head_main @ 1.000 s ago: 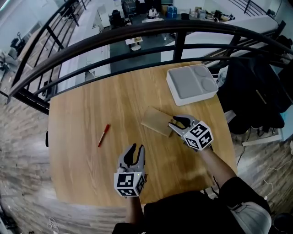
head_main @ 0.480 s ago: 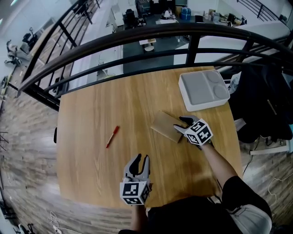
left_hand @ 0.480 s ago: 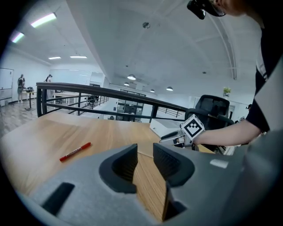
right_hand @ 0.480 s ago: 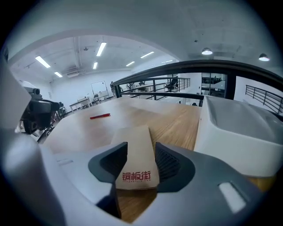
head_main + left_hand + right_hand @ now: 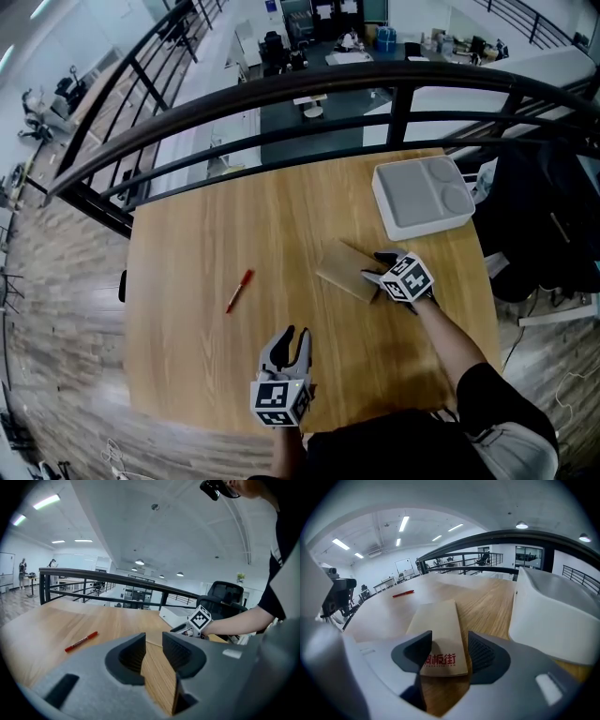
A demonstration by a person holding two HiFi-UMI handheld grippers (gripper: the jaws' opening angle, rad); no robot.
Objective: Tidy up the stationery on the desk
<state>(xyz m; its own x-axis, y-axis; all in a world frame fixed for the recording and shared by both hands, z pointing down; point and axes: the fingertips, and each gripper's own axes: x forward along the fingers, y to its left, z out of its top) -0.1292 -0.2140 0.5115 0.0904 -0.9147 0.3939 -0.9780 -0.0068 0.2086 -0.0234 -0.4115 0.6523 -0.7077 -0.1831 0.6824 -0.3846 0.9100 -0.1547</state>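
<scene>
The right gripper view shows red print on the tan notebook, which the head view cannot resolve. Its near end lies flat between the right gripper's jaws, which have just been opening and are not pressing on it. To the far right sits the grey tray. The left gripper is spread and empty at the near edge, and the red pen lies to the left.
</scene>
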